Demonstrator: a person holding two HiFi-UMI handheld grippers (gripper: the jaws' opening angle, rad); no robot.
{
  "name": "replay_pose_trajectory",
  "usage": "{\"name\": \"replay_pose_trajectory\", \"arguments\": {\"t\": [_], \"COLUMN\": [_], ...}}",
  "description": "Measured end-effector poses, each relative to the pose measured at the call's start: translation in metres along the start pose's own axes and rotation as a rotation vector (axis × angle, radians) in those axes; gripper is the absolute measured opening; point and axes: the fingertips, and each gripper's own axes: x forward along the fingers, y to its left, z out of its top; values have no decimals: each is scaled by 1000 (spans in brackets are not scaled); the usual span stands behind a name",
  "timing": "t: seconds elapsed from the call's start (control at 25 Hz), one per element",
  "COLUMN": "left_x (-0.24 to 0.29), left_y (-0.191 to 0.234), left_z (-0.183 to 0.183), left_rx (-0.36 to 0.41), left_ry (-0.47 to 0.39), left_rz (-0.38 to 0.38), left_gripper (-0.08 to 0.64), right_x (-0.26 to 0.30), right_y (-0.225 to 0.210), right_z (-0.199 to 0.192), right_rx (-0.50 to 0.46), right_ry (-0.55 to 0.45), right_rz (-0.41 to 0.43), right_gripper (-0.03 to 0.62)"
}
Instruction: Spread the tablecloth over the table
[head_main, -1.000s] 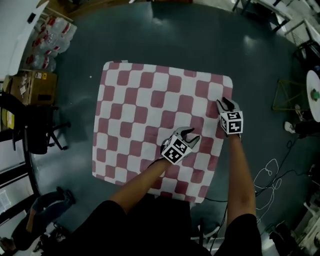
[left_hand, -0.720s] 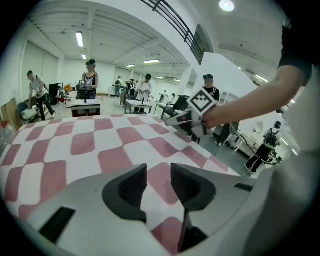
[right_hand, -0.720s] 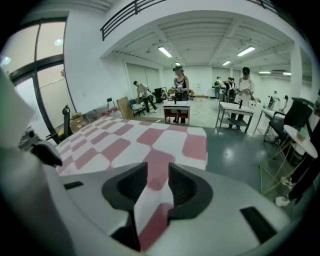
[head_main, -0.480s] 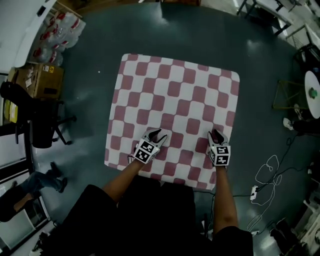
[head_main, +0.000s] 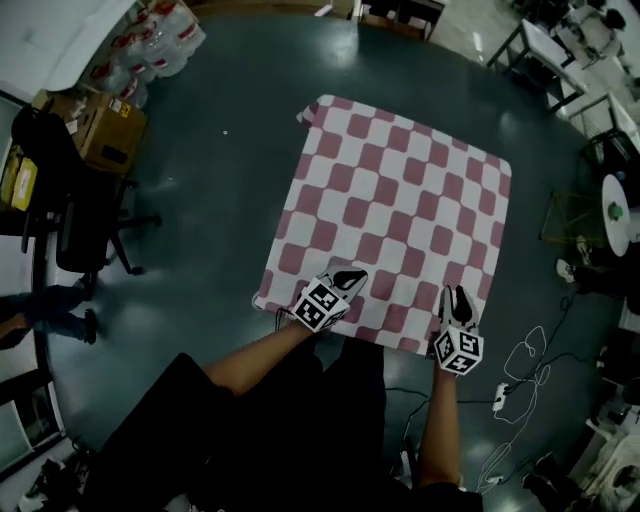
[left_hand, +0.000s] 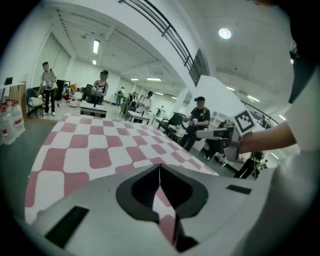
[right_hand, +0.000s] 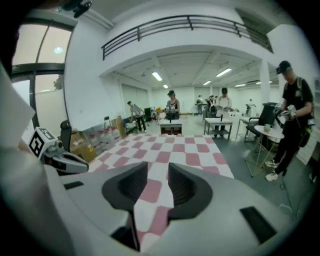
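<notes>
Facing the checked tablecloth (head_main: 390, 210) from its near edge — left tool (head_main: 352, 275) closed tight, right tool (head_main: 458, 295) spread wide.

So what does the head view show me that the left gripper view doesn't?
Only the head view: the whole red-and-white checked tablecloth with all four corners, and the black office chair on the dark floor beside it. Only the left gripper view: the left gripper with its jaws together, people standing at tables beyond the cloth, and the ceiling lights. Both: the cloth's checked surface and the right gripper with its marker cube.
</notes>
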Motion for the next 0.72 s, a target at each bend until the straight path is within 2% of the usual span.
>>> {"name": "replay_pose_trajectory", "arguments": {"t": [0.12, 0.2, 0.36, 0.52, 0.6, 0.72], "left_x": [-70, -113, -186, -230, -244, -260], "left_y": [-38, -60, -97, -131, -145, -170], "left_z": [13, 24, 40, 57, 63, 69], "left_rx": [3, 12, 37, 52, 94, 127], "left_ry": [-64, -113, -205, -288, -315, -353], "left_rz": [-49, -29, 20, 62, 108, 179], "left_gripper": [18, 18, 17, 17, 17, 17], "right_x": [-76, -112, -153, -185, -202, -235], "right_y": [85, 132, 214, 261, 278, 292], "right_z": [6, 19, 37, 41, 47, 57], "right_rx": [81, 109, 131, 24, -24, -19], "right_ry": [-71, -103, -132, -149, -185, -245], "right_rz": [0, 49, 170, 204, 222, 255], "right_gripper": [136, 59, 19, 17, 17, 17]}}
